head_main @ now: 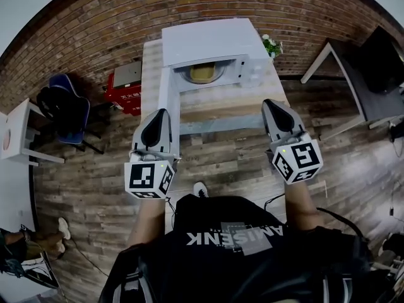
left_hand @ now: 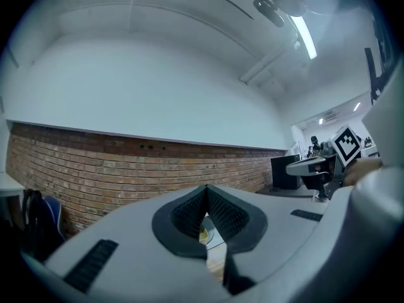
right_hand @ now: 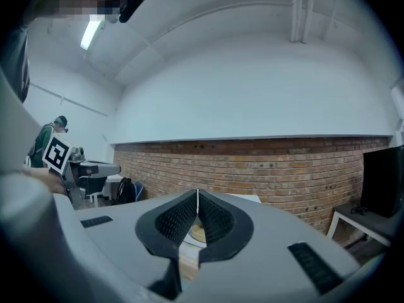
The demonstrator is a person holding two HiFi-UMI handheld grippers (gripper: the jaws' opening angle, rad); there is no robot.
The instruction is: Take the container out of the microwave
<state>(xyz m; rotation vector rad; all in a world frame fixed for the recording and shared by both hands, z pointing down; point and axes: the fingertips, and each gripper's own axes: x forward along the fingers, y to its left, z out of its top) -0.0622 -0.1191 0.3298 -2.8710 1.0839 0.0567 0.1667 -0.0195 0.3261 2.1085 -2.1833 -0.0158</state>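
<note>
- My left gripper [head_main: 161, 113] is level in front of the desk [head_main: 221, 109], its jaws closed tip to tip with nothing between them.
- My right gripper [head_main: 271, 104] is level beside it, well apart from it, and its jaws are also pressed together and empty.
- The microwave [head_main: 208, 40] stands at the far end of the desk against the brick wall [head_main: 95, 30], with its door [head_main: 165, 93] swung open to the left.
- The container [head_main: 203, 73], a yellowish round dish, sits inside the open microwave, and neither gripper touches it.
- Both gripper views show the container low down, just behind the closed jaw tips.
- A small plant [head_main: 273, 45] stands just right of the microwave.
</note>
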